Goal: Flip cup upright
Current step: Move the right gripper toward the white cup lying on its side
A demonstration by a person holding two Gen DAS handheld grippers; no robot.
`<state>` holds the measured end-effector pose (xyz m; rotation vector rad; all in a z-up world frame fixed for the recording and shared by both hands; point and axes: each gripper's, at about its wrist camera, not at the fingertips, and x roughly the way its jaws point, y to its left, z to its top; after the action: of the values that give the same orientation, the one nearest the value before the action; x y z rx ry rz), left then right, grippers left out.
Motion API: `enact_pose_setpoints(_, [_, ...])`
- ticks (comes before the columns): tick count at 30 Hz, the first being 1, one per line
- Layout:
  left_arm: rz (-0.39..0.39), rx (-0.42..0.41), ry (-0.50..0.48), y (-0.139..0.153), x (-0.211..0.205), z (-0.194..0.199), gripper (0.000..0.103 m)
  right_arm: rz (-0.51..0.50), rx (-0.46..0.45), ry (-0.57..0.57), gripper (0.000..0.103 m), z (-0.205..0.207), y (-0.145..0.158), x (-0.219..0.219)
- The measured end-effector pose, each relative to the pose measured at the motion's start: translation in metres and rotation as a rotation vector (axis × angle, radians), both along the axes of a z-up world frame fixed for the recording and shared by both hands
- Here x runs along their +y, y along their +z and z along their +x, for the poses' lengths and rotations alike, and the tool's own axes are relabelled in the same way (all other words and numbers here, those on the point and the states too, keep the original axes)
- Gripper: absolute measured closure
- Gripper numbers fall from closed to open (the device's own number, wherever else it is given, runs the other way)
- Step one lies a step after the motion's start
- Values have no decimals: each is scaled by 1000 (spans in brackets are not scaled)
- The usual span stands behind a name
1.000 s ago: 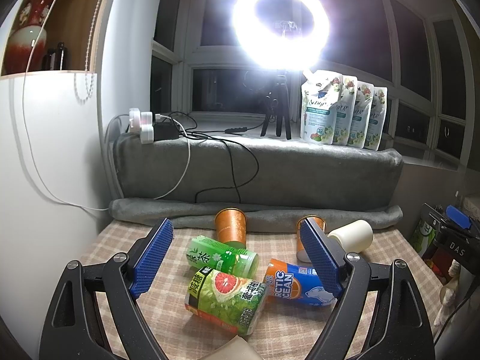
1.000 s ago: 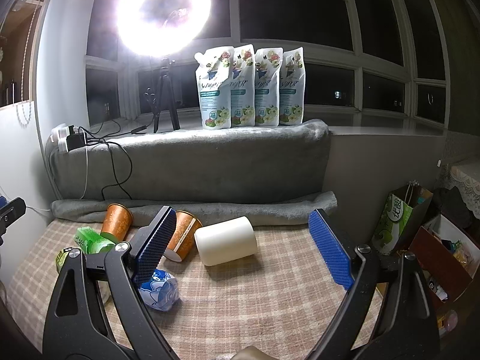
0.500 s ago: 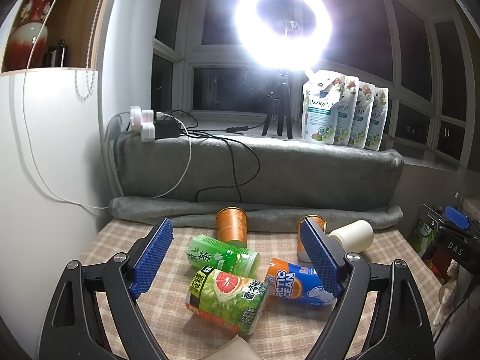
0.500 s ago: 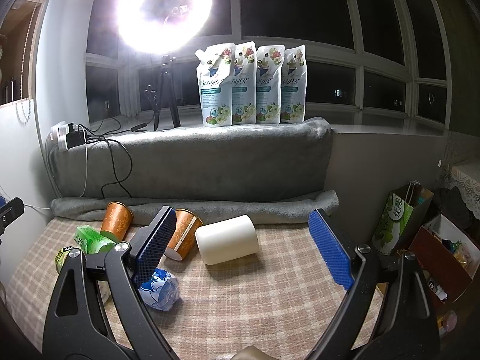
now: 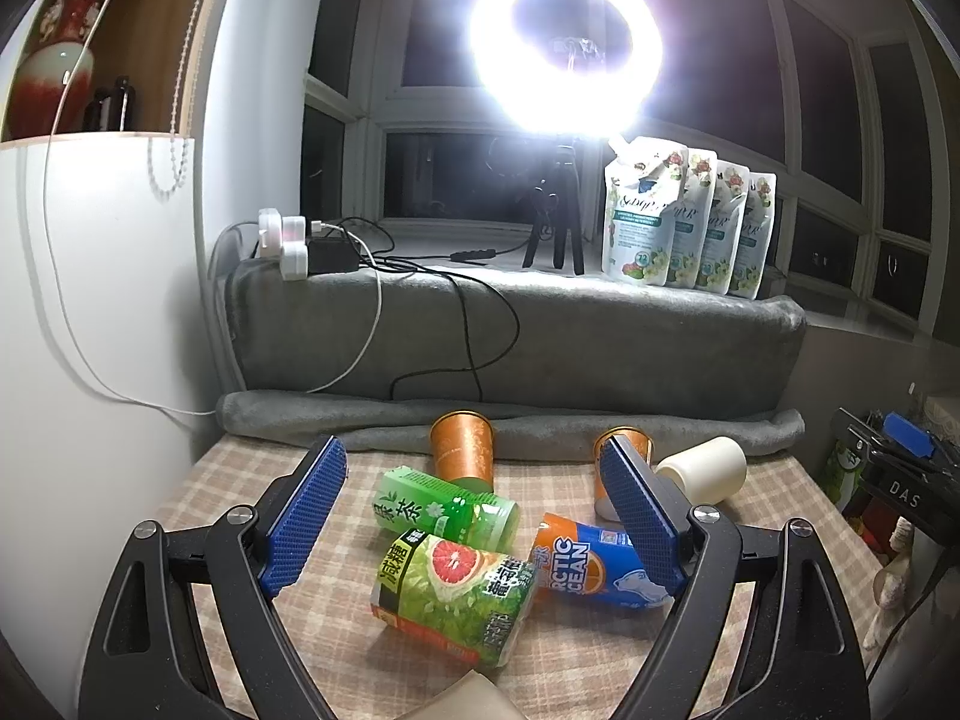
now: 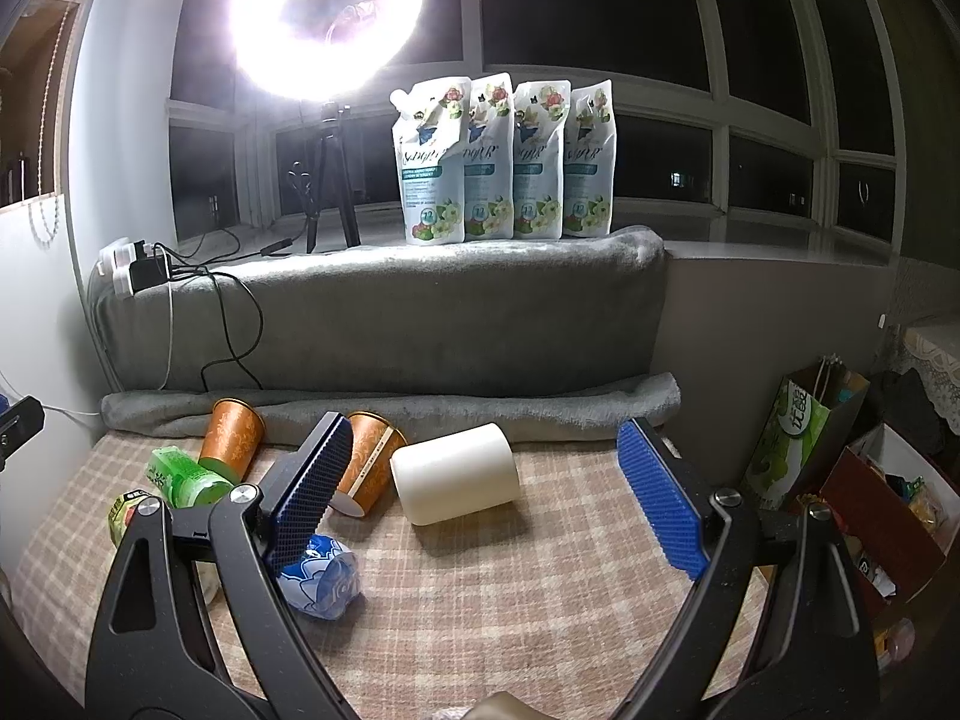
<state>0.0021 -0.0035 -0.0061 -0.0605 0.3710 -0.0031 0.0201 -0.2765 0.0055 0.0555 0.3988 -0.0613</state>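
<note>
Ring light [image 5: 567, 39] glares; dim, fisheye-warped edges.

Ring light: a glowing round lamp [image 5: 567, 42] on a black tripod is shining far beyond the jaws.
Pouches: four white flowered refill pouches [image 6: 504, 159] are standing in a row on the grey blanket [image 6: 384, 324].
Cans: a green grapefruit drink can [image 5: 453, 591] is lying between the left jaws, touching a blue-orange can [image 5: 591, 558].

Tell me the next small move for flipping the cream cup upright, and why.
Probably ease the right gripper forward and down so its fingers straddle the cream cup. The cup lies on its side on the checked tablecloth, the gripper is open and empty, and the cup sits just beyond its fingertips, nearer than to the left gripper.
</note>
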Motion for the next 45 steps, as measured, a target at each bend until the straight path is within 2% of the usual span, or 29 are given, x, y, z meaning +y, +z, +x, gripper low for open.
enact_pose_setpoints(5, [-6, 5, 7, -3, 1, 0, 16, 22, 38, 15, 11, 10, -7, -1])
enact_pose_setpoints(9, [-14, 19, 7, -6, 4, 0, 16, 122, 134, 16, 11, 32, -18, -14])
enact_pose_setpoints(19, [-43, 50, 8, -9, 17, 1, 16, 536, 427, 41, 11, 98, -68, -41])
enact_pose_setpoints(29, [-59, 51, 44, -8, 33, 2, 16, 912, 629, -63, 11, 147, -122, -51])
enact_pose_setpoints(37, [-59, 53, 59, -10, 39, 4, 16, 1000, 670, -176, 11, 175, -146, -57])
enact_pose_setpoints(44, [-56, 55, 68, -11, 40, 6, 16, 996, 693, -197, 11, 196, -158, -62])
enact_pose_setpoints(45, [-57, 56, 68, -11, 40, 6, 16, 994, 694, -196, 14, 198, -158, -62])
